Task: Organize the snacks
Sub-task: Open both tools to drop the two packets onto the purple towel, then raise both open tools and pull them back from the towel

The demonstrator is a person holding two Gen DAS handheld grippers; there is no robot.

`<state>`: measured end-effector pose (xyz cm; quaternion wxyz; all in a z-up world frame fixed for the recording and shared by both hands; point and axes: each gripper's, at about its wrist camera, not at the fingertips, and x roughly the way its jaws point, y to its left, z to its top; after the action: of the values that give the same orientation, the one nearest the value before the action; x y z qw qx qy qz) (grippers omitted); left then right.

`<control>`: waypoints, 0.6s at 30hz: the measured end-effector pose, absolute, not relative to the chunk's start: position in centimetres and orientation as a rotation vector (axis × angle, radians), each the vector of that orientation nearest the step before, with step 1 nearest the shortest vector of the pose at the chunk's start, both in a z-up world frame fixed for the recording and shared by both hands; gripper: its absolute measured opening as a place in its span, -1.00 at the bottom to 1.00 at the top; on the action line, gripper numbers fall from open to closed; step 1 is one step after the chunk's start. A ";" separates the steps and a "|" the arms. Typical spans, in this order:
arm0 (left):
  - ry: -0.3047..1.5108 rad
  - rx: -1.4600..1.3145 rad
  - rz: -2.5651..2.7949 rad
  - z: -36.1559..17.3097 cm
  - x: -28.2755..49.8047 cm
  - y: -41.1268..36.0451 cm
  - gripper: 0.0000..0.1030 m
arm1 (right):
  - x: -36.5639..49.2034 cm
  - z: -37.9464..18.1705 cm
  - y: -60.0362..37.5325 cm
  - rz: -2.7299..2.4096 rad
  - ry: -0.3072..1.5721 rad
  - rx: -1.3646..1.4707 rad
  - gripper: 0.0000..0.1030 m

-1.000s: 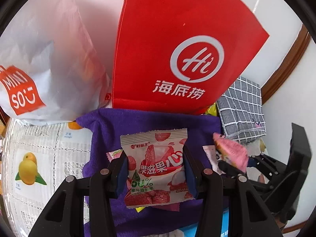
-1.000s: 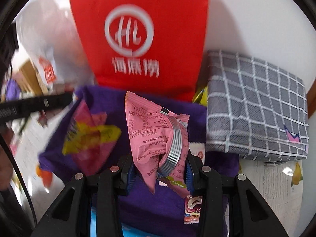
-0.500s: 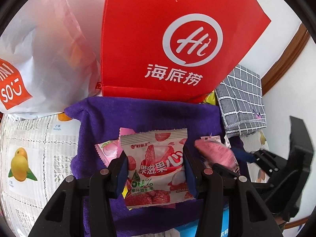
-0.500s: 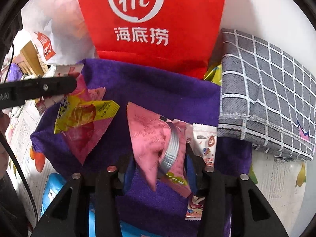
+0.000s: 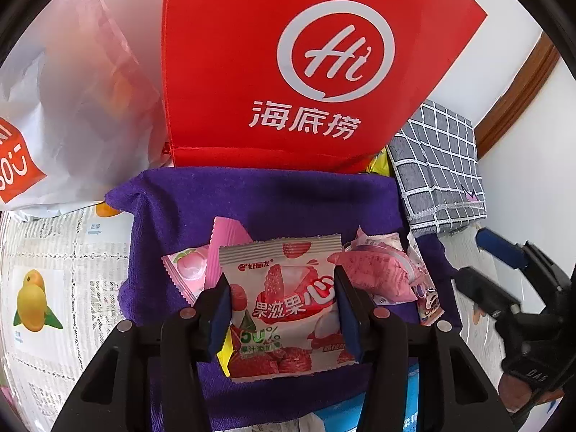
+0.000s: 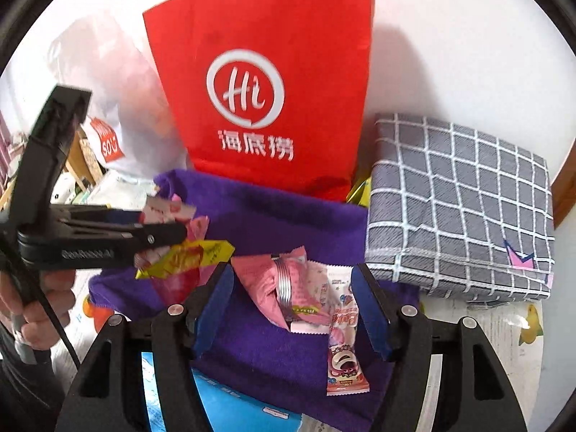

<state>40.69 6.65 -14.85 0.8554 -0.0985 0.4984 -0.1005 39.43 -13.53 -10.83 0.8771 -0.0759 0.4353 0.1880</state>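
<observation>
The right gripper [image 6: 291,309] has just been opening and is standing wide, gripping nothing; the pink packet [image 6: 284,288] is lying released on the purple cloth [image 6: 288,212] below its jaws; the left gripper [image 5: 282,309] is clamping the strawberry packet [image 5: 284,302], likely next to place.

Your blue cardboard box [image 6: 230,405] mostly buried under the purple towel [image 6: 288,216] and cut by the bottom edge, yellow wrapper [image 5: 378,160] barely peeking behind the red paper bag [image 5: 288,72], white plastic bag's [image 5: 72,108] contents a blur, its orange logo cropped at your left.
</observation>
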 end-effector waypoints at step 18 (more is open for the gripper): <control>1.038 -0.234 -0.270 -13.9 40.4 6.8 0.42 | 39.1 -10.0 -13.7 0.358 0.875 -0.138 0.31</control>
<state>40.41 6.81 -13.86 0.8530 -0.1110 0.4935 -0.1283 39.10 -13.68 -9.96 0.8881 -0.0664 0.4209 0.1723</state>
